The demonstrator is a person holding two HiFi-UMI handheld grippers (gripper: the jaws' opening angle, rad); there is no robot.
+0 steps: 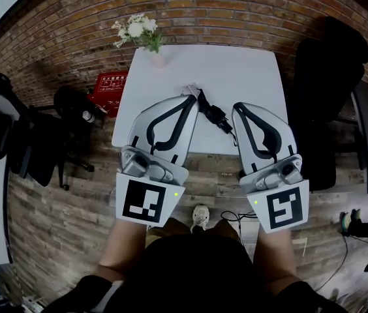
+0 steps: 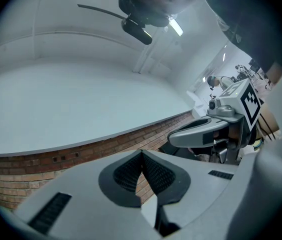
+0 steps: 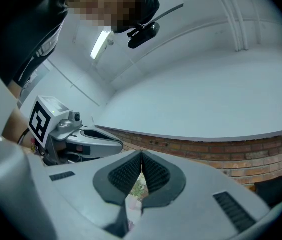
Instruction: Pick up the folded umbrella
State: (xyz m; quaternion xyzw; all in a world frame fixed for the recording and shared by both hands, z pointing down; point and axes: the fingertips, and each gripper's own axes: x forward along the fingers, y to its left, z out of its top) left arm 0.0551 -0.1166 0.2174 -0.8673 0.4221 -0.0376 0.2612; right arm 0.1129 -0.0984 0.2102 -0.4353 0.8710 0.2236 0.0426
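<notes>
The folded umbrella (image 1: 214, 114) is black and lies on the white table (image 1: 236, 70) near its front edge, between my two grippers in the head view. My left gripper (image 1: 192, 98) is just left of the umbrella's far end, jaws together with nothing in them. My right gripper (image 1: 238, 107) is just right of the umbrella, also shut and empty. In the left gripper view the pads (image 2: 153, 173) meet at their tips (image 2: 142, 154); in the right gripper view the pads (image 3: 153, 173) likewise touch (image 3: 141, 154). Neither gripper view shows the umbrella.
A vase of white flowers (image 1: 142, 34) stands at the table's far left corner. Black office chairs stand to the left (image 1: 34, 142) and right (image 1: 327, 77) of the table. A red box (image 1: 109, 87) sits on the floor by the table's left side.
</notes>
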